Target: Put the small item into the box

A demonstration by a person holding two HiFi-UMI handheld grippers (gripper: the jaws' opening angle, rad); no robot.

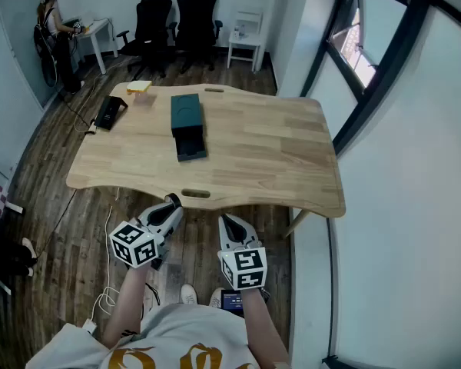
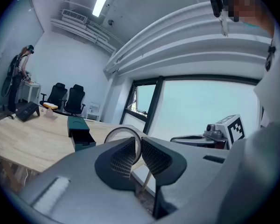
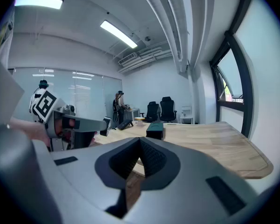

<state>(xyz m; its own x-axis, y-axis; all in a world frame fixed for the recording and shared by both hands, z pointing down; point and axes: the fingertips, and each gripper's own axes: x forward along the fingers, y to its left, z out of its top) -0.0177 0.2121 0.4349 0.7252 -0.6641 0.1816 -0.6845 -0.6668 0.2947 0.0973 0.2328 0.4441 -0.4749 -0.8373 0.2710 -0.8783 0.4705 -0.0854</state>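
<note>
The left gripper (image 1: pixel 171 203) hangs just off the near edge of the table (image 1: pixel 276 152). Its jaws are nearly together, and their ribbed dark pads pinch the wall of a thin, pale ring (image 2: pixel 123 129). The ring stands upright between the pads, and its round rim rises above them. It looks smooth and light in colour, but I cannot tell what it is made of.

The right gripper (image 1: pixel 229 223) is just beside the left one, at its 3 o'clock, also short of the table edge. Its jaws are pressed together with nothing between them, and the grooved pads meet at their tips.

The box (image 1: pixel 187 125) lies on the table at 12 o'clock from the grippers, well apart from them, left of the table's middle. It is a long, dark green block with flat sides and square corners. Its drawer (image 1: pixel 190 146) is slid out at the near end, showing a shallow dark tray.

The table is pale wood with a visible grain, rounded corners and a narrow slot cut near each long edge. At the box's 10 o'clock sits a small yellow block (image 1: pixel 139 87), and at its 9 o'clock a flat black device (image 1: pixel 107 112) lies at the table's left edge. The floor (image 1: pixel 77 229) is dark wood planks.
</note>
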